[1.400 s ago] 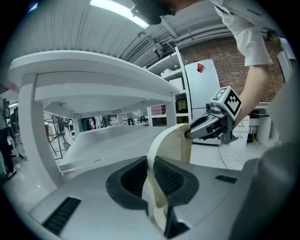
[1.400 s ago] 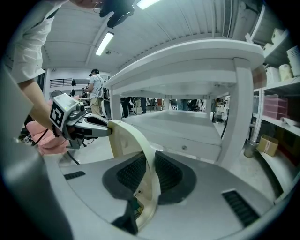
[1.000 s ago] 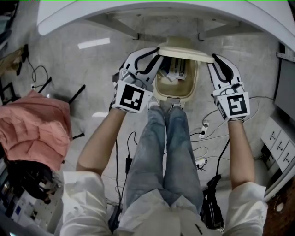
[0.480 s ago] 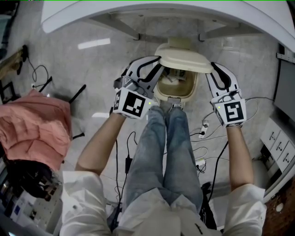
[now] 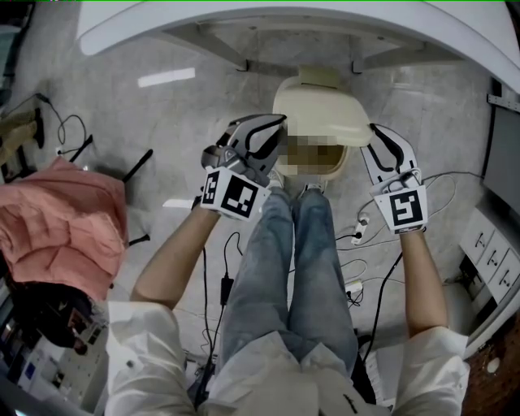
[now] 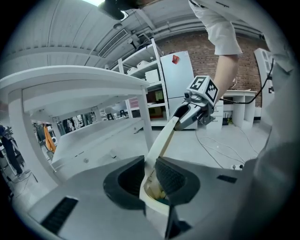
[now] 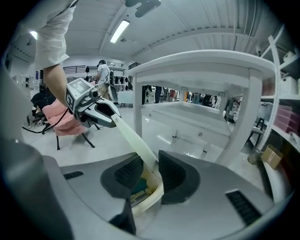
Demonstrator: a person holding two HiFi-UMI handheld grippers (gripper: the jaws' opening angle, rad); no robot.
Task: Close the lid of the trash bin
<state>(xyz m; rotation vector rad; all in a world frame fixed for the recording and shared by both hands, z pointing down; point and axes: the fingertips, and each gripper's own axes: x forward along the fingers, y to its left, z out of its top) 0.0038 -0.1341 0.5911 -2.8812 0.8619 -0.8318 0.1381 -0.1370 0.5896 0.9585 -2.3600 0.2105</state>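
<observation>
The cream trash bin (image 5: 347, 156) stands on the floor under a white table, just beyond the person's feet. Its cream lid (image 5: 321, 110) tilts low over the opening and covers most of it. My left gripper (image 5: 275, 134) holds the lid's left edge and my right gripper (image 5: 375, 136) holds its right edge. In the left gripper view the lid edge (image 6: 161, 138) runs from between my pads (image 6: 166, 176) across to the other gripper. The right gripper view shows the lid (image 7: 133, 140) the same way, with trash visible below. Both pairs of jaws are opening, with the lid still between them.
A white table (image 5: 284, 24) arches over the bin. A pink cloth (image 5: 61, 223) lies on a chair at the left. Cables and a power strip (image 5: 357, 236) trail on the floor at the right. The person's legs (image 5: 301, 260) stand right in front of the bin.
Both grippers have come down and toward the person with the lid. The lid has swung from nearly upright to low over the bin.
</observation>
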